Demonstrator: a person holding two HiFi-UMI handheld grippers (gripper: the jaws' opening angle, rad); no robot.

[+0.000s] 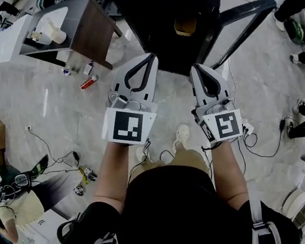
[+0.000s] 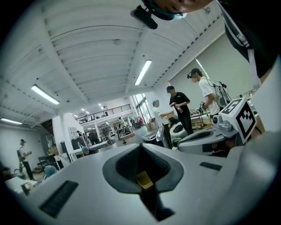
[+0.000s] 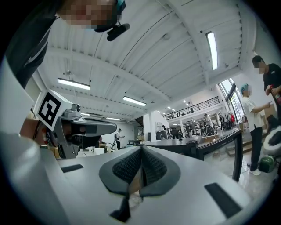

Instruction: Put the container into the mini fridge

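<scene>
Container (image 1: 187,26) on black worktop (image 1: 149,13) not yet picked; your left tool (image 1: 149,60) and right tool (image 1: 198,68) both closed, empty. Next: open one, reach forward.

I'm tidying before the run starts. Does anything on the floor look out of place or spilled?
A few small items lie loose on the floor beside the brown-sided stand, among them a red one lying down and a small white bottle. Cables trail nearby. No spill shows.
</scene>
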